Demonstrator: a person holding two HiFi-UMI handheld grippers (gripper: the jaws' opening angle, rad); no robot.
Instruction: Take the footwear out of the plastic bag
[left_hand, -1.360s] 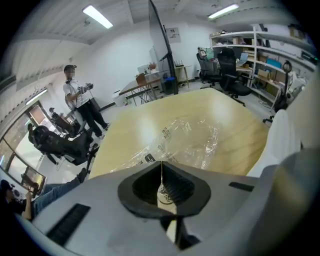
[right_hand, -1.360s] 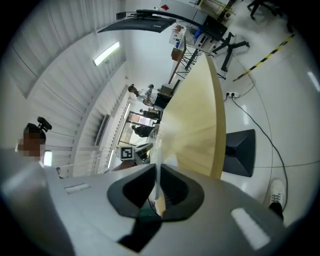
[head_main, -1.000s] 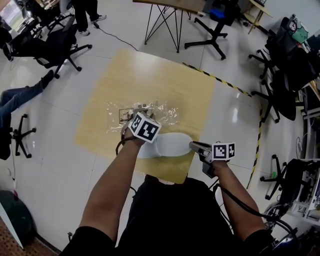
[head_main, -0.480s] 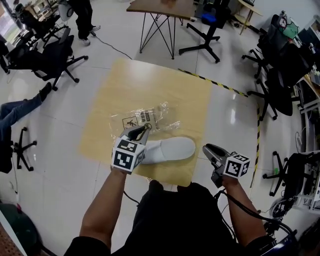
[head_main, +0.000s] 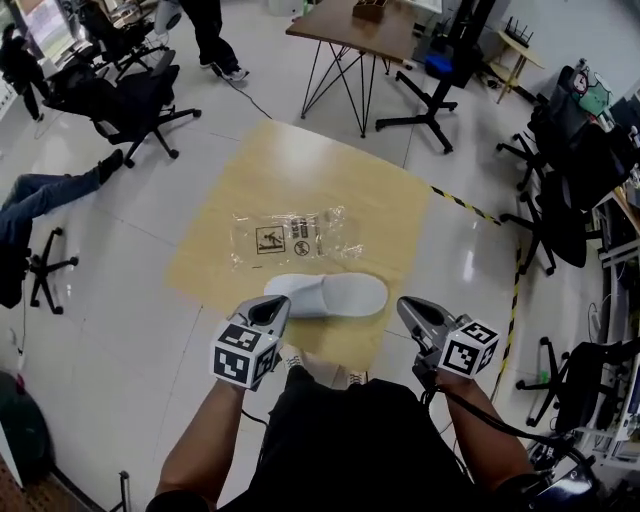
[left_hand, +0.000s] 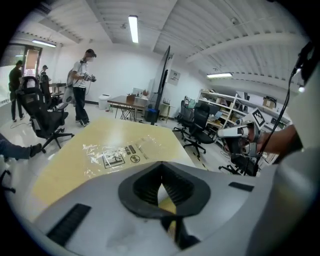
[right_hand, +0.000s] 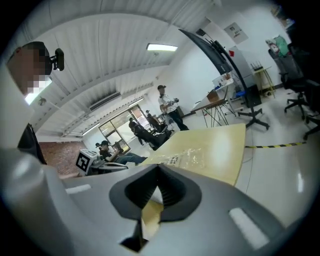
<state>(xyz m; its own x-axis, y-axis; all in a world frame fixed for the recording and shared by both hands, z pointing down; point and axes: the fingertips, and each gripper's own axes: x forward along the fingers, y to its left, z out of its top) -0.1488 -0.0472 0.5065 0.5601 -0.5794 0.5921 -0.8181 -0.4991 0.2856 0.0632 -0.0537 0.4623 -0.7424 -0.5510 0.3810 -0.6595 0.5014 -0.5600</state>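
The plastic bag (head_main: 290, 238) bears printed symbols, their wording too small

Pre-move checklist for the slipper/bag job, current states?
1. Slipper out of the plastic bag: ok, lying apart from it on the table.
2. Bag empty: ok, flat, nothing seen inside.
3. Left gripper empty: ok, jaws together.
4. Right gripper empty: ok, jaws together.
5. Both grippers clear of slipper and bag: ok.
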